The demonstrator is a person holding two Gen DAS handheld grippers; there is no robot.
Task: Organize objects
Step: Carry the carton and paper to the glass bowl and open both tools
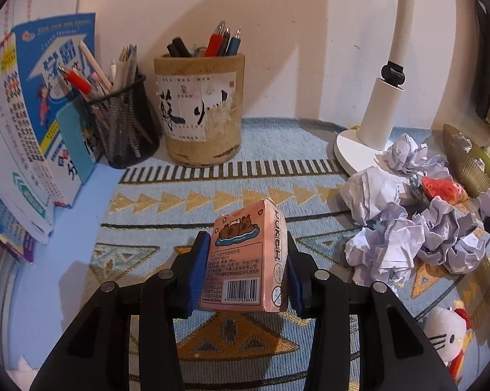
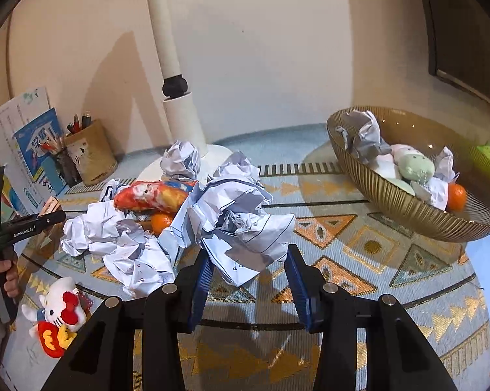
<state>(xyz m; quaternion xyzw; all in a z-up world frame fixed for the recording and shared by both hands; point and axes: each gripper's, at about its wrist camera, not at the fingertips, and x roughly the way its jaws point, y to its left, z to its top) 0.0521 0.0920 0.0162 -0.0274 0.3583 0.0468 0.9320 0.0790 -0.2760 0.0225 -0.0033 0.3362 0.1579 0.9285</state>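
Left gripper (image 1: 245, 254): blue fingers (image 1: 199, 270) closed narrow on a pink card box (image 1: 248, 260), gripped by its two side faces, box upright and held clear above the patterned cloth (image 1: 277, 176) on the surface. Beyond it against the wall: a bamboo pen pot (image 1: 199, 110), a black mesh pen cup (image 1: 124, 123) just beside it, workbooks (image 1: 49, 97) leaning at the left.

Right gripper (image 2: 248, 280): fingers partly apart with a crumpled paper sheet (image 2: 241, 228) hanging between the tips (lifted off the cloth; cannot tell how firmly the pads bite). Behind it, a heap of paper balls (image 2: 121, 244), an orange (image 2: 161, 222), a snack bag (image 2: 153, 195). Ribbed bowl (image 2: 408, 208) to the right holds paper, a soft toy, another orange. White cat plush (image 2: 60, 312) lies near-left
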